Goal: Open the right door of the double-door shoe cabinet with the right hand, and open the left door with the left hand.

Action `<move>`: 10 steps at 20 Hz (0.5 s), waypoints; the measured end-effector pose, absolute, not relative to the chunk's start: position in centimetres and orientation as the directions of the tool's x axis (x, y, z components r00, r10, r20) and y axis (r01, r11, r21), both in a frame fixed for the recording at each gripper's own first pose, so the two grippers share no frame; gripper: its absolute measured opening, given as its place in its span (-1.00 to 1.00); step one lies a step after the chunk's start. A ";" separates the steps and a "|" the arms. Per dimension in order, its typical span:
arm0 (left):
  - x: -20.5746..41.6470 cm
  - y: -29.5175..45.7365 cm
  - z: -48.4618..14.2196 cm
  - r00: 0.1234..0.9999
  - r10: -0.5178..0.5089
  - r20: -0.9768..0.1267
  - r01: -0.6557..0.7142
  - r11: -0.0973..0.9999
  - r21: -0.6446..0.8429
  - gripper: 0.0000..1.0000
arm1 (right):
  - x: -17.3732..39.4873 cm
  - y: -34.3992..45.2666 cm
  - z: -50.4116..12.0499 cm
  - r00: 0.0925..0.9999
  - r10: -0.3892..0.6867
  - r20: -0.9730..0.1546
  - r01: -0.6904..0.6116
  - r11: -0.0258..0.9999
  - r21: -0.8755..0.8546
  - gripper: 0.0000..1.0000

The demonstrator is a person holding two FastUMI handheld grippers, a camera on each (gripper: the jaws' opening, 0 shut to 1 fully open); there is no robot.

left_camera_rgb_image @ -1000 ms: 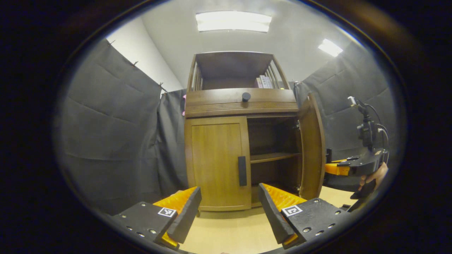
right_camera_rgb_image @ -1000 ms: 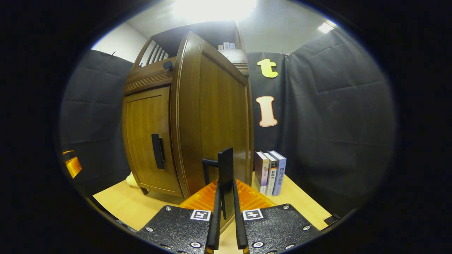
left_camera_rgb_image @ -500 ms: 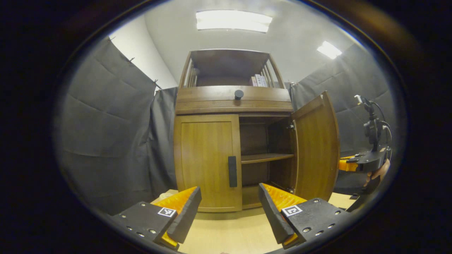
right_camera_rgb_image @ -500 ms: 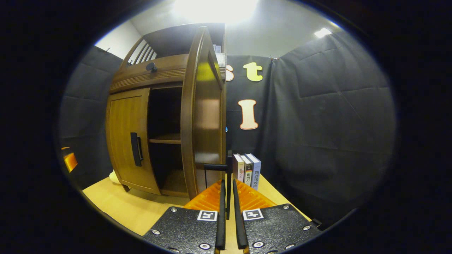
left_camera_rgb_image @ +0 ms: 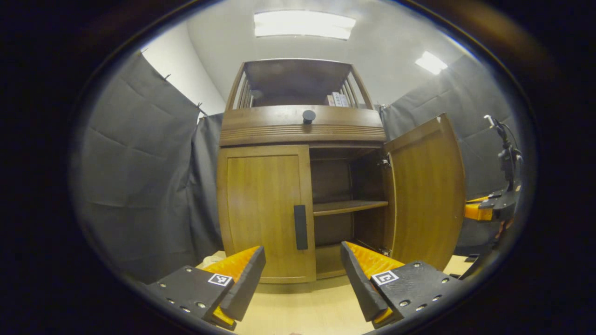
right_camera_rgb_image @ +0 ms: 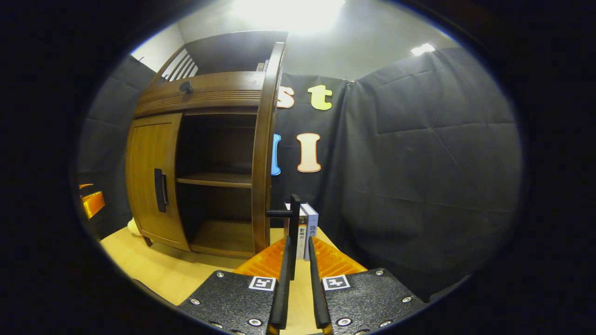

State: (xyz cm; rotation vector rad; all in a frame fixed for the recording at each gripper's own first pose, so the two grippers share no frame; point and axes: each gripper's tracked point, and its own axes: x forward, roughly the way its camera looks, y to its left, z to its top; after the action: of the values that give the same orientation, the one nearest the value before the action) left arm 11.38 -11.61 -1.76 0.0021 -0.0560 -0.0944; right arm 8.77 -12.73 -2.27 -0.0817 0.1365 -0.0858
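Both jaws differ: your right gripper (right_camera_rgb_image: 298,274) clamps the right door's handle (right_camera_rgb_image: 292,218) to swing it, while your left gripper (left_camera_rgb_image: 302,274) gapes empty near the left door (left_camera_rgb_image: 263,209).

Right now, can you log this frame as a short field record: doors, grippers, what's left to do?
right door: swung wide open
right door handle: between the right gripper fingers, which look closed on it
left door: closed
left door handle: untouched
left gripper: open, short of the left door
inside: bare shelf
remaining: open left door
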 end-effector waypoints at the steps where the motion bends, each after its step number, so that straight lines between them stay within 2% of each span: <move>1: 11.8 -12.1 -1.7 0.993 -0.099 0.056 0.099 0.995 0.012 0.84 | 8.7 -13.4 -2.1 0.986 -0.105 -0.129 0.095 0.992 -0.084 -0.55; 4: 13.3 -14.0 -1.4 0.991 -0.117 0.064 0.116 0.993 0.024 0.84 | 8.2 -14.7 -2.2 0.983 -0.123 -0.134 0.116 0.992 -0.058 -0.51; 5: 13.9 -14.3 -1.2 0.991 -0.119 0.066 0.117 0.993 0.028 0.84 | 7.9 -14.5 -2.1 0.985 -0.107 -0.136 0.102 0.994 -0.038 -0.43; 9: 16.7 -15.4 -0.4 0.989 -0.124 0.076 0.121 0.992 0.044 0.84 | 6.8 -15.9 -1.2 0.986 -0.128 -0.108 0.125 0.992 -0.032 0.45; 10: 17.5 -15.5 -0.3 0.989 -0.125 0.080 0.121 0.992 0.046 0.97 | 6.3 -15.9 -1.2 0.987 -0.120 -0.106 0.119 0.993 -0.020 0.70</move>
State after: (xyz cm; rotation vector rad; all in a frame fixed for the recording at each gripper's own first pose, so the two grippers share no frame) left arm 17.53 -15.51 -0.26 0.0413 -0.0828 -0.1234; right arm 6.25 -15.88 -1.16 -0.0137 0.1070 -0.1200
